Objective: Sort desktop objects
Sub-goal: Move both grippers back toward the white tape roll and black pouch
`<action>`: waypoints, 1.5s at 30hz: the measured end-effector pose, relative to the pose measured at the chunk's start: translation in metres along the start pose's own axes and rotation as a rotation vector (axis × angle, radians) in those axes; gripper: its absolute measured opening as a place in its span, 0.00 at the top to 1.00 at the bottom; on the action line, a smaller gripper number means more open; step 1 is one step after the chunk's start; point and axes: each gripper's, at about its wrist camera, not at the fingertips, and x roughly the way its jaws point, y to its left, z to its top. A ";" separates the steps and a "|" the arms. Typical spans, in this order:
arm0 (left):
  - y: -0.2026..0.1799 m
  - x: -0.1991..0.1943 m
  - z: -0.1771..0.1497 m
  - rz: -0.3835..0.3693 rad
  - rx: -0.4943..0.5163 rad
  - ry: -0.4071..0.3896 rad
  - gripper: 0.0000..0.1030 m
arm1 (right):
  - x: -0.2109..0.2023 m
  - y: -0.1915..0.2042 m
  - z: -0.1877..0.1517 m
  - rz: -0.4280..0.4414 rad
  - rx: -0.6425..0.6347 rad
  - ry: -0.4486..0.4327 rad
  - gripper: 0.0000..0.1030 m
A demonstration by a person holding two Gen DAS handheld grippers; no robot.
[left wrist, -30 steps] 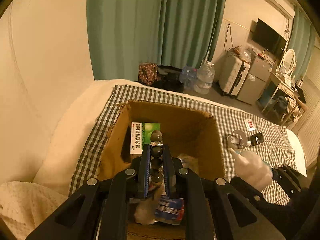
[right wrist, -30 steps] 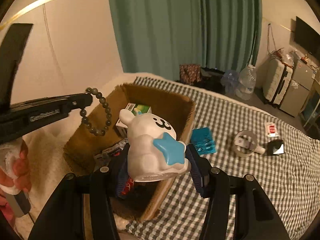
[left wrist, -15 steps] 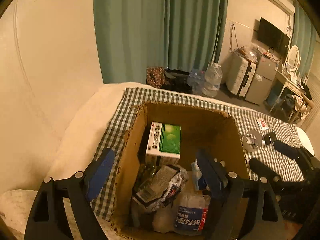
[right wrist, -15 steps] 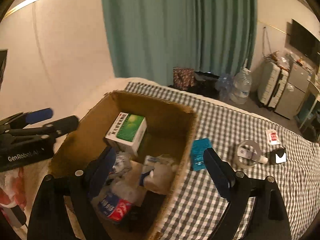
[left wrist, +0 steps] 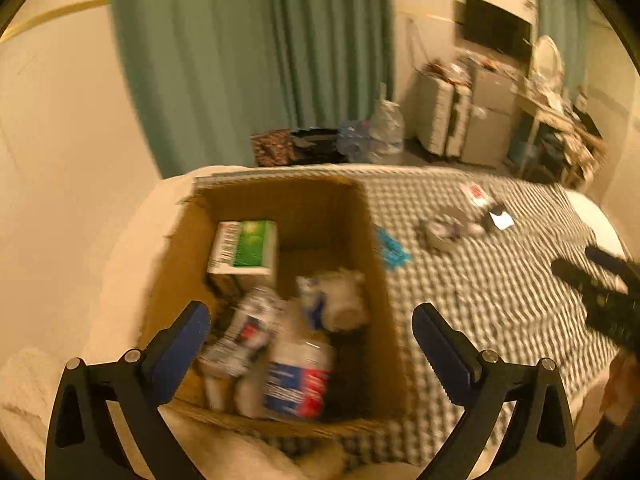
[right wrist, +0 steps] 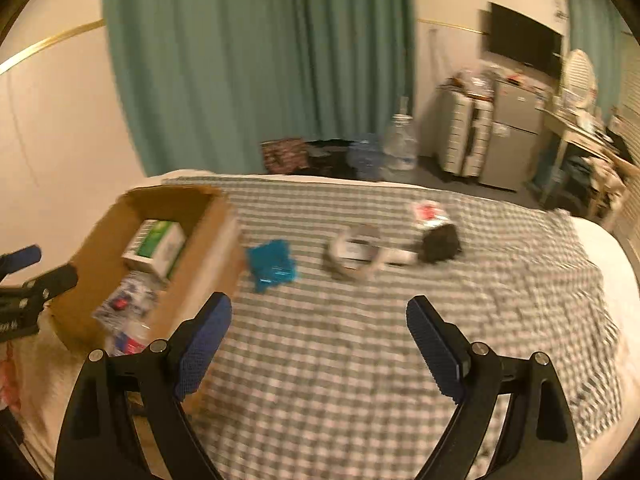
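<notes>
Both views blurred. Far left, the left gripper [left wrist: 311, 316] hangs over the open cardboard box [left wrist: 372, 280], jaws opening, blue pads spread wide with nothing between them; only box contents show past the gap. The box sits at the left end of a checked cloth [right wrist: 360, 340], which is spread over a pale bed. Inside the box, against the back left, a green-and-white carton [left wrist: 245, 248] lies on its side; in front of it a crumpled printed wrapper [left wrist: 248, 328]; at the near wall a bottle with a blue-and-red label [left wrist: 298, 384]; right of centre a white lump with a blue patch [left wrist: 336, 300], too smeared to identify further. Just beside the box's right wall, on the cloth, lies a flat blue packet [right wrist: 272, 266]. Further right, a tape roll [right wrist: 356, 256], then a small black object [right wrist: 440, 244] close to it, and behind that a white-and-red sachet [right wrist: 428, 212]. The right gripper [right wrist: 319, 332] is held above bare cloth in front of the packet and roll, fingers spread apart and empty, touching nothing. In the left wrist view that gripper's black tips enter from the right edge, well apart from the box. Background: green curtains [right wrist: 260, 60], a large water bottle [right wrist: 400, 144] on the floor, a wall television [right wrist: 524, 44].
</notes>
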 end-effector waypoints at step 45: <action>-0.213 0.220 -0.009 0.009 -0.168 0.109 0.00 | 0.132 -0.207 -0.052 -0.025 0.234 0.005 0.09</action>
